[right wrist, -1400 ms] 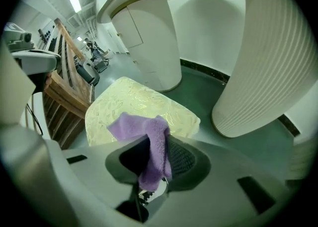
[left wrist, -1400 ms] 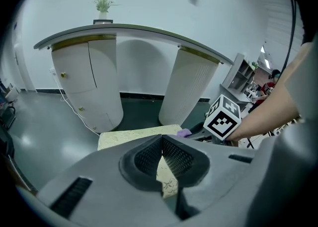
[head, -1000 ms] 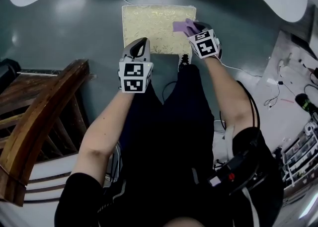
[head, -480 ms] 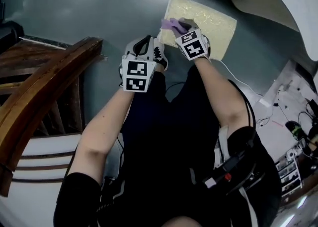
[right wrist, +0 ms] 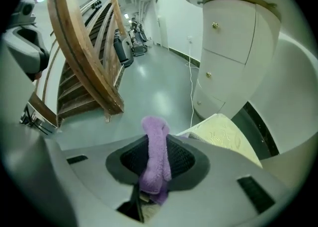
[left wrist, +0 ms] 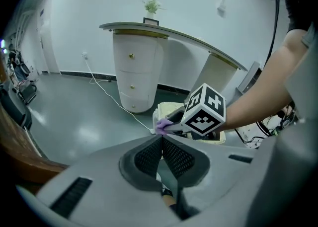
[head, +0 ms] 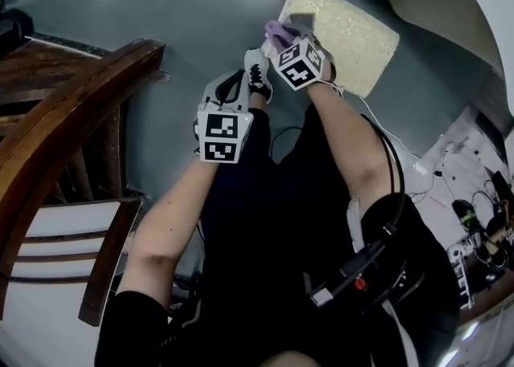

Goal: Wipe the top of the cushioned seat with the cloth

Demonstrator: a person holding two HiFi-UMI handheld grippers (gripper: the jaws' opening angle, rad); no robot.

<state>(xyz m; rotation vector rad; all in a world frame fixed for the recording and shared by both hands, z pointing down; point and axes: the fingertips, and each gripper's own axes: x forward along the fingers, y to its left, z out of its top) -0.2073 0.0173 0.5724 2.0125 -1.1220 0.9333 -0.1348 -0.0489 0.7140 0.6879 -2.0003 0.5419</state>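
Now shifted to cushioned seat [head: 353, 28] corner: cloth [head: 279, 34] in right gripper [head: 291, 26] fingers [right wrist: 183, 160]; left gripper [head: 234, 83] fingers [left wrist: 148, 156] together.

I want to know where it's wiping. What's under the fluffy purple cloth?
The edge of the pale yellow patterned cushioned seat. The fluffy purple cloth is pinched in the right gripper, which covers that spot, so touching can't be seen.

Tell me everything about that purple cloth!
The purple cloth looks soft and fuzzy, like terry towel. It is bunched into a thick strip and pinched between the jaws of the right gripper, with its rounded end poking out past them. It is at the edge of the pale yellow cushioned seat; whether it presses on the seat cannot be told. Nothing else touches it.
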